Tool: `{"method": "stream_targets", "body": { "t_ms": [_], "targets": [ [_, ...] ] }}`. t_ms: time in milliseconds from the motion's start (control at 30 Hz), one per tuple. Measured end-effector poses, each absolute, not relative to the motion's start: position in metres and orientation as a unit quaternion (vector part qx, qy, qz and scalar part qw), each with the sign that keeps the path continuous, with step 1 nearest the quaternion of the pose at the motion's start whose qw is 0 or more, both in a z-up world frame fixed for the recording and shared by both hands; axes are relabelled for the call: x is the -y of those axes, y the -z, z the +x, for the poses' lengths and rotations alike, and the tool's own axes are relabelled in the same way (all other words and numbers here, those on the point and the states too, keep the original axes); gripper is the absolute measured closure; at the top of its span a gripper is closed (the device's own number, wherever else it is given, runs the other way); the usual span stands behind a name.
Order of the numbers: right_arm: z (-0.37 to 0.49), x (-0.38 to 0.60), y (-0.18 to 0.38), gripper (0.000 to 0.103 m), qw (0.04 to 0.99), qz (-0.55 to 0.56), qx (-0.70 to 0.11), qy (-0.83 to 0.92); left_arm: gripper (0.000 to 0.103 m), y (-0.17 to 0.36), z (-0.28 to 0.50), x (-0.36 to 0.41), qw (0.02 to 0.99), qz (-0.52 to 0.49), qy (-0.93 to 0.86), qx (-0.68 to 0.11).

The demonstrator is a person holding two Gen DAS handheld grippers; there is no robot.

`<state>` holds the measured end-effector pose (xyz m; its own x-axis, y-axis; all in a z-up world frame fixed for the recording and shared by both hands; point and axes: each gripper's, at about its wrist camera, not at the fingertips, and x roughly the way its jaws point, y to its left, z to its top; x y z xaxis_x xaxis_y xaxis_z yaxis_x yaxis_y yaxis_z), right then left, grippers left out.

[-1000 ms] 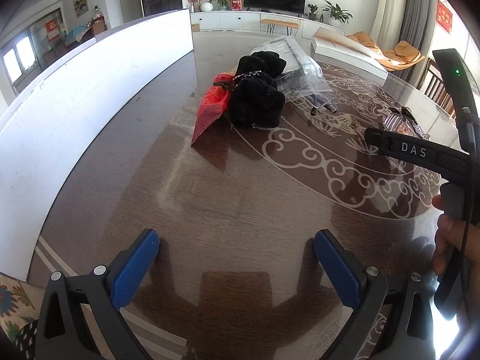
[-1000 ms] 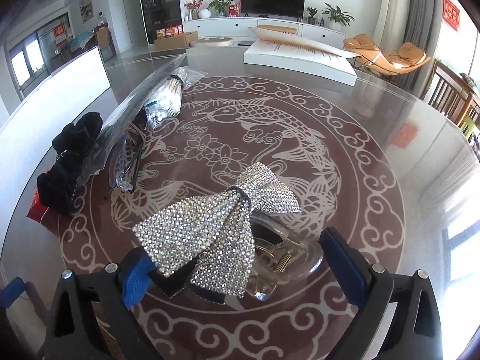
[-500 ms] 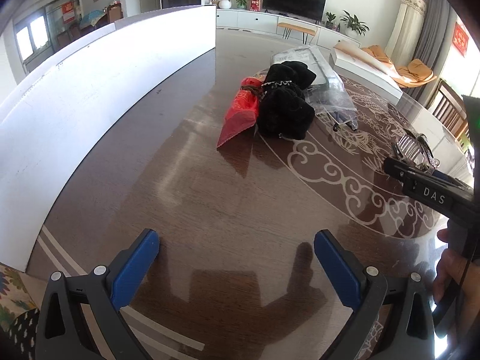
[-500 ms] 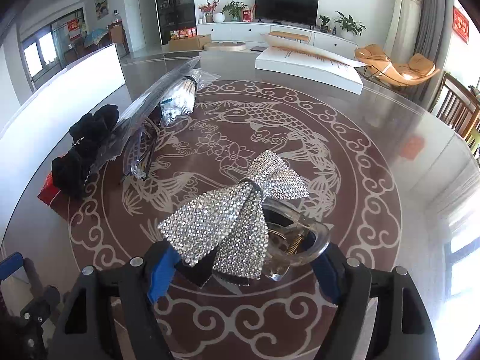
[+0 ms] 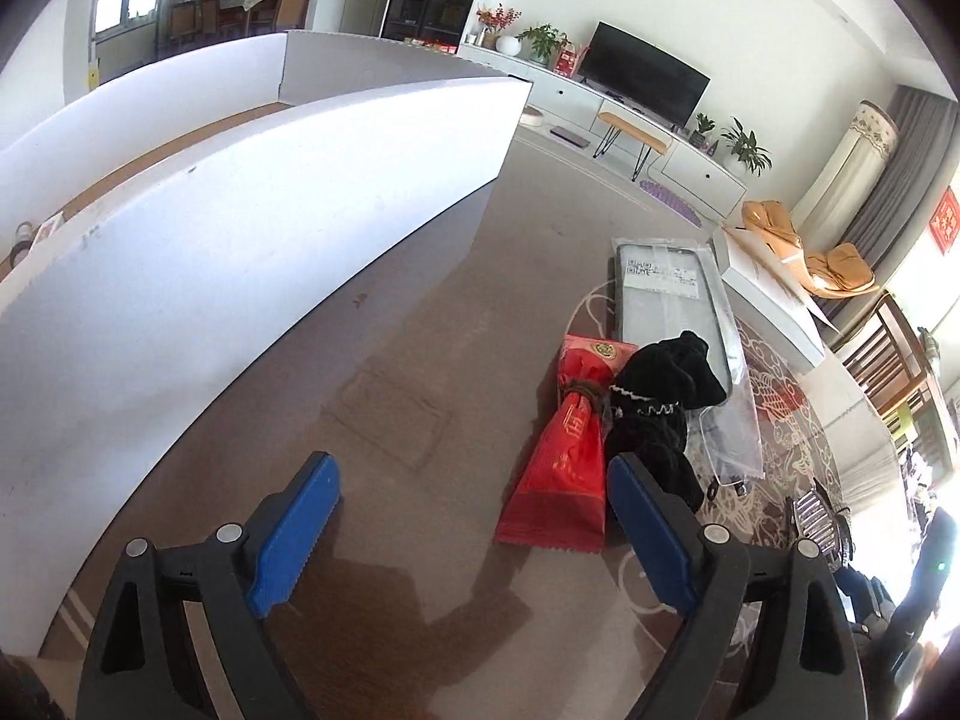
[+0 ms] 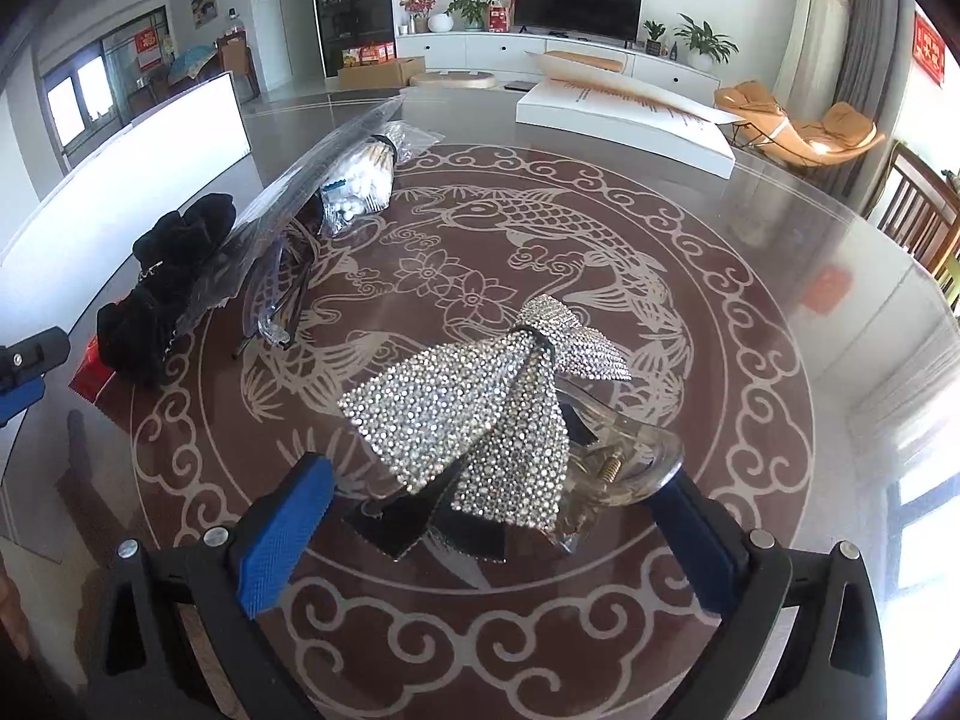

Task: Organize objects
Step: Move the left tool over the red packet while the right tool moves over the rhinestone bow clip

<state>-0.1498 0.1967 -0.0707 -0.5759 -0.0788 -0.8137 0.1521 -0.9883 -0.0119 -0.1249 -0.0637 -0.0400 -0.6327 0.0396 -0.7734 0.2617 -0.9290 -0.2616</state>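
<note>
A rhinestone bow hair clip (image 6: 480, 402) with a clear plastic claw (image 6: 624, 468) lies on the round table between the open fingers of my right gripper (image 6: 498, 516); neither pad grips it. My left gripper (image 5: 474, 510) is open and empty above the table. Just ahead and right of it lie a red packet (image 5: 564, 462) and a black scrunchie (image 5: 660, 402). The scrunchie also shows in the right wrist view (image 6: 162, 288), at the far left.
A tall white box wall (image 5: 240, 276) runs along the left. A clear plastic sleeve (image 5: 672, 312), a bag of cotton swabs (image 6: 360, 180), glasses (image 6: 282, 306) and a white flat box (image 6: 624, 120) lie on the patterned table (image 6: 750, 276). Chairs stand at right.
My left gripper has moved forward and to the right toward the red packet and the scrunchie. My right gripper has opened a little around the bow clip and stayed with it.
</note>
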Motion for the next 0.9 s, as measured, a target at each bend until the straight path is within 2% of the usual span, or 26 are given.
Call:
{"method": "stream_targets", "body": {
  "t_ms": [100,167,300,333,367,467,633,733,800,867,900],
  "targets": [
    [-0.150,-0.197,0.071,0.000,0.065,0.456,-0.040,0.887,0.013,0.045,-0.152,0.052,0.059,0.437,0.888,-0.132],
    [-0.150,-0.197,0.071,0.000,0.065,0.456,-0.040,0.887,0.032,0.052,-0.167,0.049,0.058,0.450,0.884,-0.112],
    [-0.149,-0.197,0.070,0.000,0.065,0.456,-0.040,0.887,0.044,0.057,-0.177,0.035,0.048,0.449,0.891,-0.054],
    [-0.149,-0.197,0.070,0.000,0.065,0.456,-0.040,0.887,0.057,0.057,-0.177,0.031,0.040,0.446,0.893,-0.039],
    [-0.149,-0.197,0.070,0.000,0.065,0.456,-0.040,0.887,0.078,0.057,-0.176,0.027,0.033,0.444,0.895,-0.025],
    [-0.149,-0.197,0.070,0.000,0.065,0.456,-0.040,0.887,0.079,0.055,-0.160,0.023,0.016,0.444,0.896,-0.009],
    [-0.149,-0.197,0.070,0.000,0.065,0.456,-0.040,0.887,0.079,0.050,-0.106,0.029,-0.027,0.473,0.880,-0.037],
    [-0.149,-0.197,0.070,0.000,0.065,0.456,-0.040,0.887,0.075,0.049,-0.082,0.040,-0.046,0.485,0.870,-0.074],
    [-0.149,-0.197,0.070,0.000,0.065,0.456,-0.040,0.887,0.063,0.049,-0.075,0.048,-0.052,0.478,0.871,-0.100],
    [-0.149,-0.197,0.070,0.000,0.065,0.456,-0.040,0.887,0.027,0.049,-0.076,0.051,-0.044,0.475,0.872,-0.111],
    [-0.149,-0.197,0.070,0.000,0.066,0.456,-0.040,0.887,0.021,0.051,-0.077,0.050,-0.030,0.475,0.873,-0.105]
  ]
}}
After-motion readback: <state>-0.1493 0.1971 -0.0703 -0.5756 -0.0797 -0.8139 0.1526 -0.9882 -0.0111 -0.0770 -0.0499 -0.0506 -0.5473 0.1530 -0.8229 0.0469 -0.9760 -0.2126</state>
